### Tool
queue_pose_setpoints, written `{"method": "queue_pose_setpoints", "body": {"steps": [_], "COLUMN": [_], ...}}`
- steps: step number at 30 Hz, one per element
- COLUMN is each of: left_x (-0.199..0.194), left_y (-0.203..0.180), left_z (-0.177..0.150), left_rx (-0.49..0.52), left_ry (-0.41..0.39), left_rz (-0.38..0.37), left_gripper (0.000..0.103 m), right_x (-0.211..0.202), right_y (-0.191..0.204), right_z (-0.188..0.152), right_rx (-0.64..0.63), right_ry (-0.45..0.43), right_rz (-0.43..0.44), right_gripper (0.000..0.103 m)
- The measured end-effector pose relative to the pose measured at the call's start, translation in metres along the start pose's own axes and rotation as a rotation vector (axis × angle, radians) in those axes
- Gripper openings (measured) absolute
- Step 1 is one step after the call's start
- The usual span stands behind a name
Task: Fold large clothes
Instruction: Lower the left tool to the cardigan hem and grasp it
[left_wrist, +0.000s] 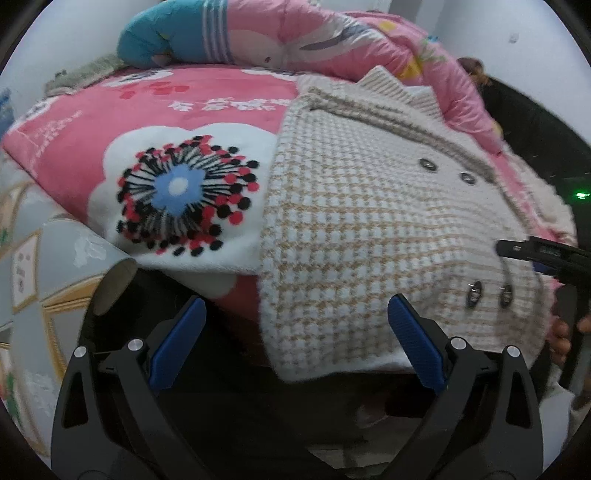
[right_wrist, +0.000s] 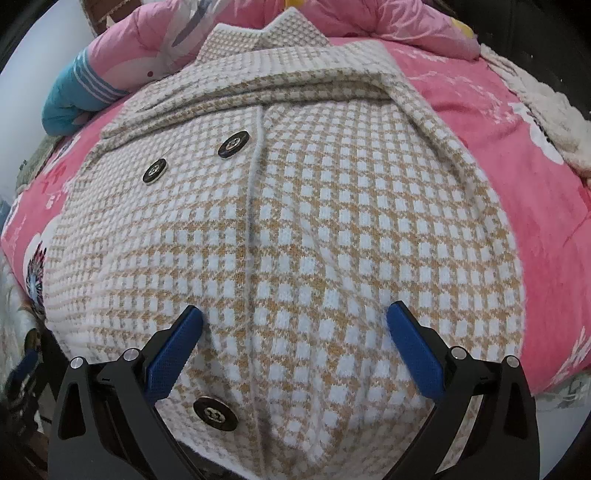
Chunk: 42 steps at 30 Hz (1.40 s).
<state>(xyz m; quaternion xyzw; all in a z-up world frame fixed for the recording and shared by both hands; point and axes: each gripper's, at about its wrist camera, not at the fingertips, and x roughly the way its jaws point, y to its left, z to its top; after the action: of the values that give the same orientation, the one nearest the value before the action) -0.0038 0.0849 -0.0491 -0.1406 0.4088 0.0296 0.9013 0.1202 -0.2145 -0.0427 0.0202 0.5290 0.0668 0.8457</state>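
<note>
Two grippers, both w/ fingers spread wide and nothing pinched between them rn. The left gripper (left_wrist: 295, 317) hangs off the near edge of the bed; its right finger sits over the hem corner of the checked knit coat (left_wrist: 369, 229), its left finger over dark gap below the pink blanket (left_wrist: 74, 147). Guessing it's lined up there bc that left hem corner is the obvious grab point for a fold.

The right gripper (right_wrist: 295, 321) is right above the coat's lower front, the center placket seam running up btwn its fingers, one metal button (right_wrist: 216, 413) just inside the left finger. Can't tell if the pads actually touch the knit or just hover.

Coat lies front-up on the blanket, sleeves look tucked across under the collar, so imo it's partway folded and the bottom-to-top fold is what's left.

View diffs: left cam shows the flower print on the blanket, a blue plush thing (left_wrist: 162, 40) far past the fingertips, and the other gripper poking in at the right edge. Right cam shows the collar points and two upper buttons (right_wrist: 232, 144) way clearer, plus a fluffy white throw (right_wrist: 535, 99) off beyond the right finger.
</note>
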Motion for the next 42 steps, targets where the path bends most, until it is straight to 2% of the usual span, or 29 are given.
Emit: {"method": "queue_pose_setpoints", "body": {"steps": [6, 7, 8, 10, 11, 12, 17, 19, 23, 28, 31, 35, 39, 42], "left_x": [0.001, 0.004, 0.009, 0.024, 0.033, 0.036, 0.051, 0.058, 0.066, 0.076, 0.075, 0.062, 0.058, 0.061], "left_y": [0.005, 0.007, 0.009, 0.015, 0.017, 0.018, 0.018, 0.022, 0.029, 0.024, 0.022, 0.017, 0.012, 0.01], "left_z": [-0.011, -0.013, -0.013, -0.016, -0.017, -0.018, -0.016, -0.016, -0.017, -0.014, -0.014, -0.019, -0.026, -0.031], "left_rx": [0.066, 0.06, 0.05, 0.017, 0.002, 0.001, 0.019, -0.009, -0.071, -0.043, -0.039, -0.011, 0.012, 0.007], "left_ry": [-0.058, -0.052, -0.036, 0.032, 0.072, 0.079, 0.102, 0.13, 0.157, 0.159, 0.16, 0.153, 0.159, 0.184], "left_rz": [-0.139, -0.157, -0.17, -0.22, -0.227, -0.236, -0.225, -0.211, -0.234, -0.23, -0.235, -0.264, -0.26, -0.268], "left_gripper": [0.095, 0.092, 0.079, 0.067, 0.061, 0.06, 0.06, 0.06, 0.062, 0.063, 0.062, 0.059, 0.059, 0.058], "right_x": [0.002, 0.001, 0.001, 0.001, 0.0, -0.001, -0.005, -0.005, -0.008, -0.01, -0.017, -0.051, -0.081, -0.089], "right_y": [0.006, 0.007, 0.008, 0.008, 0.008, 0.007, 0.006, 0.007, 0.008, 0.008, 0.003, -0.022, -0.054, -0.082], "right_z": [0.003, 0.001, -0.001, -0.005, -0.006, -0.008, -0.014, -0.013, -0.018, -0.022, -0.024, -0.044, -0.072, -0.093], "right_rx": [-0.003, -0.003, -0.003, -0.006, -0.012, -0.017, -0.02, -0.02, -0.031, -0.041, -0.064, -0.05, -0.005, 0.078], "right_ry": [-0.029, -0.034, -0.041, -0.048, -0.051, -0.051, -0.056, -0.055, -0.063, -0.069, -0.07, -0.084, -0.09, -0.078], "right_rz": [-0.02, -0.017, -0.01, -0.002, -0.003, -0.005, -0.007, -0.006, -0.002, 0.006, 0.044, 0.175, 0.168, 0.164], "right_gripper": [0.097, 0.097, 0.097, 0.097, 0.097, 0.097, 0.097, 0.097, 0.097, 0.097, 0.097, 0.097, 0.097, 0.097]}}
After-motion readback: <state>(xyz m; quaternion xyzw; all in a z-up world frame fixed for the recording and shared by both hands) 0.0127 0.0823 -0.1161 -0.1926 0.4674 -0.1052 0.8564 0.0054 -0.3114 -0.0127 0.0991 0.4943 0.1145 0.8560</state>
